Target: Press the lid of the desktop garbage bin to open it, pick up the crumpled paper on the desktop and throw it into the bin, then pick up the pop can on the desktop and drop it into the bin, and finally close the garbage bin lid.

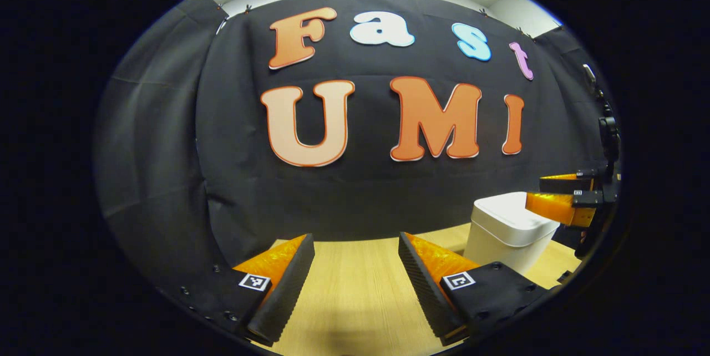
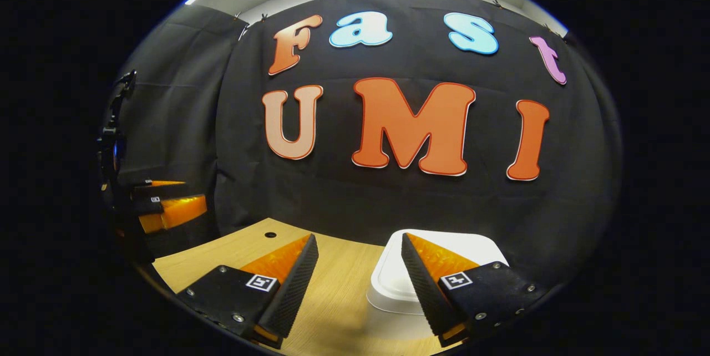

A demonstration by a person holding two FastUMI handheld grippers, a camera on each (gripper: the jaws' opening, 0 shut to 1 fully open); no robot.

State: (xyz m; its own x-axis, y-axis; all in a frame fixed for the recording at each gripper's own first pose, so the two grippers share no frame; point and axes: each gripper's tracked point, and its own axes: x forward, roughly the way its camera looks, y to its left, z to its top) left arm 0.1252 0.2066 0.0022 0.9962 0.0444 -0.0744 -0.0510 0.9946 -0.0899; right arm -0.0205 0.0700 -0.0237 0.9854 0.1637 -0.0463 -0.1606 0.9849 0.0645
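Hovering over the wooden table [image 1: 355, 284], the left gripper [image 1: 356, 240] stands wide open and holds nothing. The right gripper [image 2: 359, 242], equally spread and empty, hangs just above the white bin [image 2: 388, 284], whose lid [image 1: 510, 217] is closed.

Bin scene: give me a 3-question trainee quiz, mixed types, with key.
1. True or false: the bin has its lid closed.
2. Which gripper is nearer the bin? A) left gripper B) right gripper
3. Fill in: both grippers' jaws stand ____.

Key:
1. True; the lid lies flat on the bin.
2. B; in the right gripper view the bin sits just beyond its fingers, and in the left gripper view that gripper hangs by the bin's far side.
3. Open, with bare table between the fingers.
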